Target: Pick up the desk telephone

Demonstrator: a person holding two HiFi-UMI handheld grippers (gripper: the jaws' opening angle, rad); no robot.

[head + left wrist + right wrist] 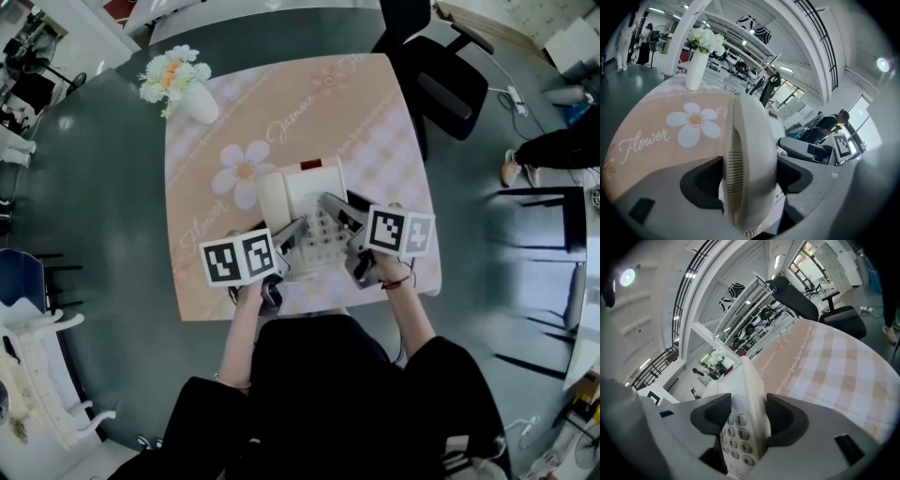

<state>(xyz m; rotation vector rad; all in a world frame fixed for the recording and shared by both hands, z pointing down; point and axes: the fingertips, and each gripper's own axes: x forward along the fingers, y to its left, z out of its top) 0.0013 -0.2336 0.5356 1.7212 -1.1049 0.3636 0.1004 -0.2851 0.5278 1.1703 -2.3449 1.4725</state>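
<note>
The cream desk telephone (302, 199) is held above the peach tablecloth (375, 122), handset along its left side. My left gripper (292, 234) is shut on the handset side; in the left gripper view the handset (749, 164) fills the gap between both dark pads. My right gripper (336, 212) is shut on the phone's right edge. In the right gripper view the thin side wall of the telephone (751, 394) is pinched, with the number keys (736, 432) showing on the left of it.
A white vase of flowers (178, 82) stands at the cloth's far left corner. A black office chair (431, 66) sits beyond the dark round table (103, 187). White clutter (28, 375) lies at the left, and a person's leg (553, 150) is at the right.
</note>
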